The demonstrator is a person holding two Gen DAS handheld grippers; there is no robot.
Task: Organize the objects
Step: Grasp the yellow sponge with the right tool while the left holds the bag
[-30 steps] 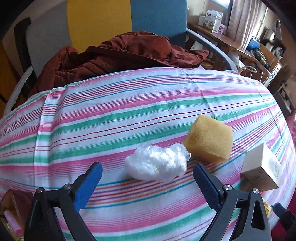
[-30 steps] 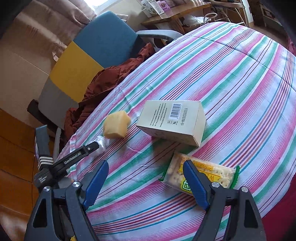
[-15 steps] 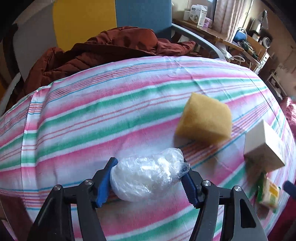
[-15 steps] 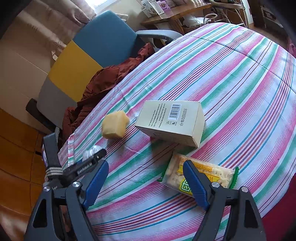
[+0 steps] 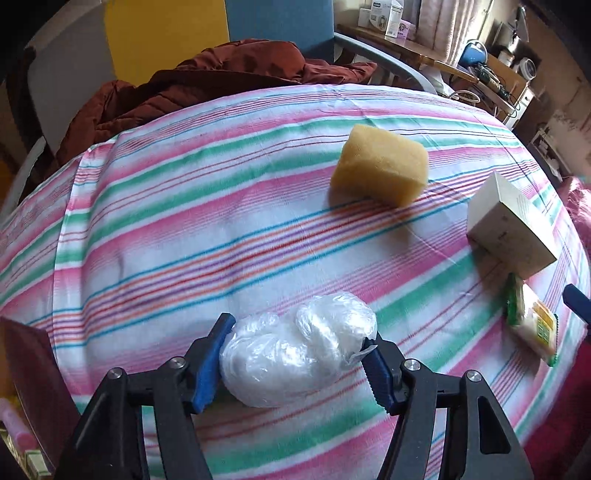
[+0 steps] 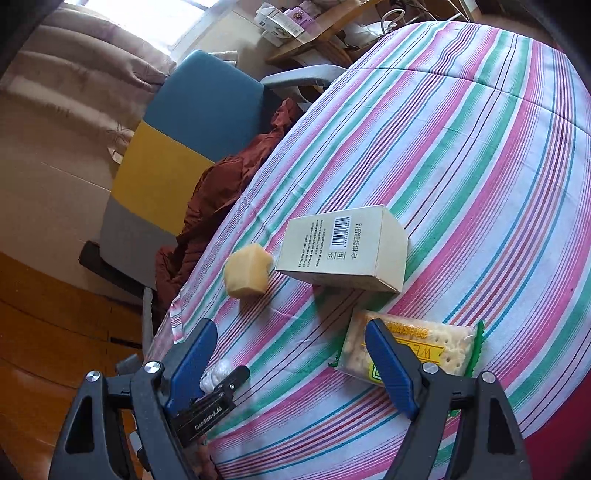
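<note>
Striped cloth, plastic wad crosswise in left tool

We see a table under a striped cloth in pink, green and white, filling most of both views. At twelve o'clock in the left wrist view stands a chair with grey, yellow and blue back panels; a rust-brown jacket is heaped on its seat, touching the cloth's edge. At one o'clock a wooden shelf carries small boxes, with pale curtains behind it. In the right wrist view, bright daylight enters through a window at eleven o'clock, and a wooden floor shows at eight o'clock.
</note>
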